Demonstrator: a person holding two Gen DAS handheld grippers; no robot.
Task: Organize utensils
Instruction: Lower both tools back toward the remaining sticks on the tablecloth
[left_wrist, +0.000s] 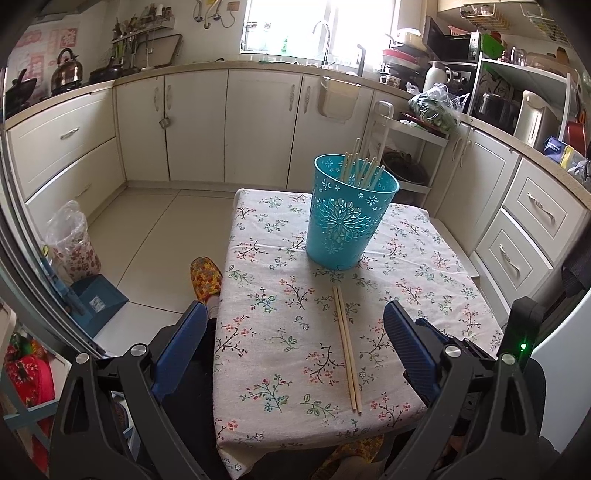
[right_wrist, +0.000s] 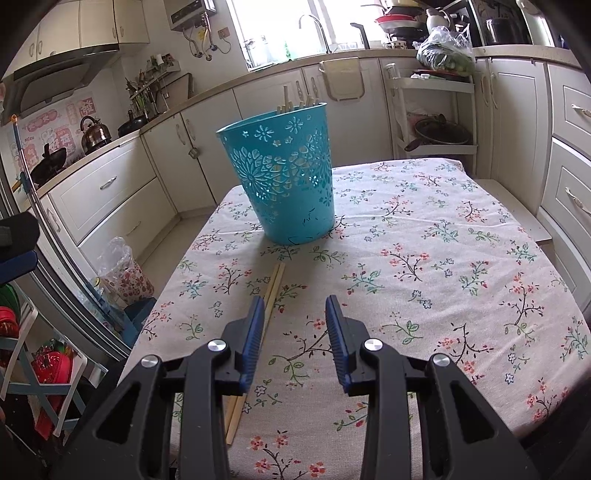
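A pair of thin pale wooden chopsticks lies side by side on the floral tablecloth toward the table's near edge, just before the teal perforated plastic bin holding more chopsticks. They look light, stiff and smooth; a mid-length pinch seems safest. The left gripper gapes wide and empty; the right gripper is moderately parted, empty, beside them.

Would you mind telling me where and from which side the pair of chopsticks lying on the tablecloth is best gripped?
Probably near mid-length, from straight above. The chopsticks lie flat and side by side on the tablecloth, so fingers closing across both thin shafts could pinch them together. The right gripper, open, already hangs just beside them; the bin stands clear beyond their far tips.
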